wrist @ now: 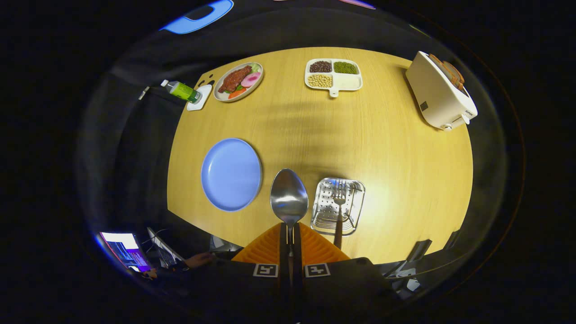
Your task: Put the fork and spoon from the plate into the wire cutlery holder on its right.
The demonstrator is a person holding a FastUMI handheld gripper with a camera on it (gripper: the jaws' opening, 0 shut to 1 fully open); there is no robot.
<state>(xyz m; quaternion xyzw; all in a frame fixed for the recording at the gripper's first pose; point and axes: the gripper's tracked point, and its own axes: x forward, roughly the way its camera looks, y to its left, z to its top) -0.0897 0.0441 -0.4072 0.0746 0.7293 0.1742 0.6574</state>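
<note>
My gripper is shut on the handle of a metal spoon, whose bowl sticks out ahead of the orange fingers, high above the table. The bare blue plate lies below to the left of the spoon. The wire cutlery holder stands just right of the spoon. Inside it stands the fork, tines up and dark handle leaning out toward me.
On the round wooden table, beyond the fingers, are a plate of food, a green bottle on a white coaster, a divided tray of beans and a white toaster far right. A person's hand and screen sit below left.
</note>
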